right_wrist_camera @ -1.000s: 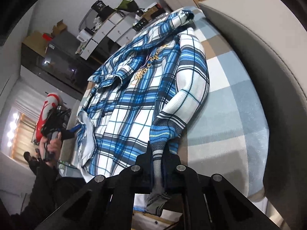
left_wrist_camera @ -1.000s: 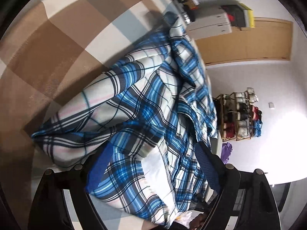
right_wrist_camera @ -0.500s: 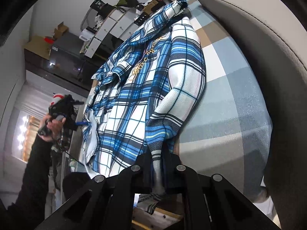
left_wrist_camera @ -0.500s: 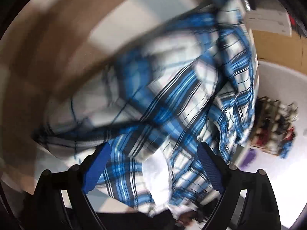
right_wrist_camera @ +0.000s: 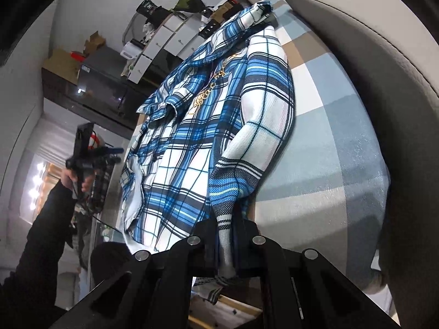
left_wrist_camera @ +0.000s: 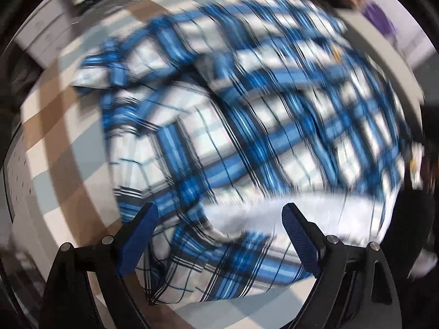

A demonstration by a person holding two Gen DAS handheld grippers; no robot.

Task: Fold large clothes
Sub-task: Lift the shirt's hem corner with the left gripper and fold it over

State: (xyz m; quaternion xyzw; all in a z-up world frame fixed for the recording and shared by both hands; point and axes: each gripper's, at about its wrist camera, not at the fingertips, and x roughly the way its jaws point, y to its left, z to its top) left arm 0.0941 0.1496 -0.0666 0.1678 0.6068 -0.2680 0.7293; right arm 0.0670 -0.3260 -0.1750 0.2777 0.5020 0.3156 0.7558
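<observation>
Swinging fast since a second ago, the left claw [left_wrist_camera: 218,220] now faces the plaid shirt [left_wrist_camera: 247,126] from the hem side, its view smeared with blur; its blue pads [left_wrist_camera: 138,231] stand wide apart, gripping nothing. From the right wrist, the right claw [right_wrist_camera: 226,235] stays clenched on the sleeve cuff [right_wrist_camera: 223,219], the shirt spread across the checked bed [right_wrist_camera: 343,142]. Better to slow down, pinch the hem squarely, then carry the sleeve inward.

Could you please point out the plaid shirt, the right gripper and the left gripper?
plaid shirt [right_wrist_camera: 192,148]: right wrist view, front panel.
right gripper [right_wrist_camera: 225,227]: right wrist view, between fingertips.
left gripper [left_wrist_camera: 219,222]: left wrist view, between fingertips.
</observation>
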